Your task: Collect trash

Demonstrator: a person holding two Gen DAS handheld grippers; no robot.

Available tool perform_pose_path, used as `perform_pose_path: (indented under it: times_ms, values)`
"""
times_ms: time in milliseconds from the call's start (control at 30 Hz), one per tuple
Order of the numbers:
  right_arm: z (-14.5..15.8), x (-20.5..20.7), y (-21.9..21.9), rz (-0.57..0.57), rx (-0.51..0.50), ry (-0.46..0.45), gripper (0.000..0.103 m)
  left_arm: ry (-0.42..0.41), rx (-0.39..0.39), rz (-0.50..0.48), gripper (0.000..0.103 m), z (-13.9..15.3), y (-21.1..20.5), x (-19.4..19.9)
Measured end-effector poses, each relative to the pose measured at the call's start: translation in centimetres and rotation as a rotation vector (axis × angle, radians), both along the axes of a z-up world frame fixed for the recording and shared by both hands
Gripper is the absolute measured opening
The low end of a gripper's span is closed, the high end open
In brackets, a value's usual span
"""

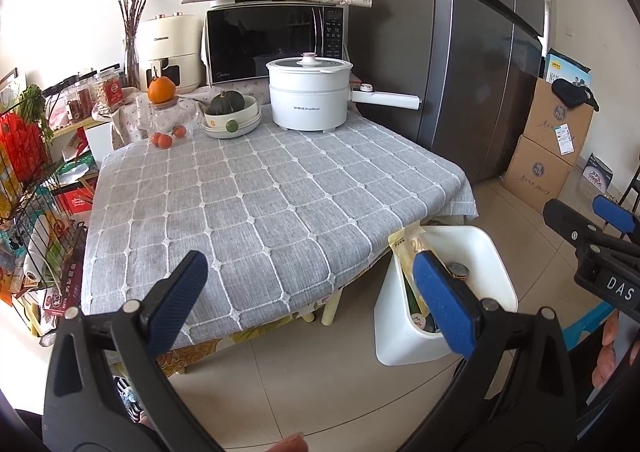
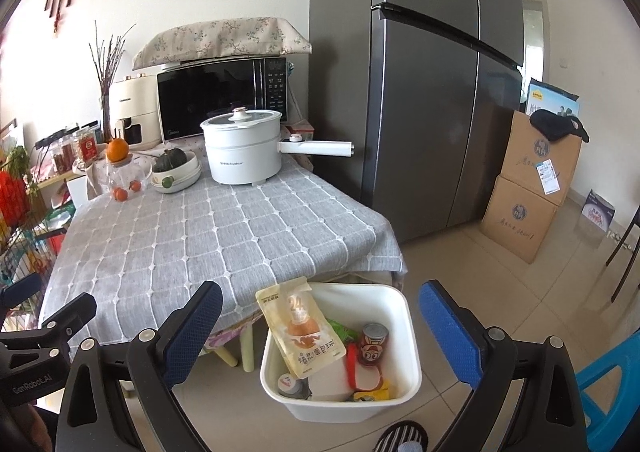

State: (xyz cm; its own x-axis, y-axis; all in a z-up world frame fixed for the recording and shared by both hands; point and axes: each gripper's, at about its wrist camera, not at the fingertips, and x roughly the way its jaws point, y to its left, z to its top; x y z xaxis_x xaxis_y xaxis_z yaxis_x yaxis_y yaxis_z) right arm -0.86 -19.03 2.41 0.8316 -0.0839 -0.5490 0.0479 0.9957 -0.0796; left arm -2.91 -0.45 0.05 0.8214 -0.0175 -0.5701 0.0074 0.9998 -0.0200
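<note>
A white trash bin (image 2: pixel 400 316) stands on the floor by the table's near right corner; it also shows in the left wrist view (image 1: pixel 496 268). It holds a yellow snack pouch (image 2: pixel 304 332), a red can (image 2: pixel 374 338), a small bottle (image 2: pixel 290 384) and other wrappers. My left gripper (image 1: pixel 316 300) is open and empty, above the table's near edge. My right gripper (image 2: pixel 324 332) is open and empty, above the bin. The grey checked tablecloth (image 1: pixel 256 204) shows no trash on it.
At the table's far end stand a white electric pot (image 1: pixel 310 92), a bowl with a squash (image 1: pixel 230 112), a glass jar with an orange on top (image 1: pixel 162 108) and a microwave (image 1: pixel 276 40). A fridge (image 1: pixel 460 52), cardboard boxes (image 1: pixel 548 148), a wire rack (image 1: pixel 28 212) and a blue stool (image 2: pixel 612 380) surround it.
</note>
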Motion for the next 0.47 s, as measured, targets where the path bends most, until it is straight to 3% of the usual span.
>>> perform_pose_path:
  times_ms: [467]
  values:
    - [0.01, -0.07, 0.04, -0.001, -0.001, 0.003, 0.101, 0.024, -0.001, -0.007, 0.102, -0.28, -0.02, 0.12]
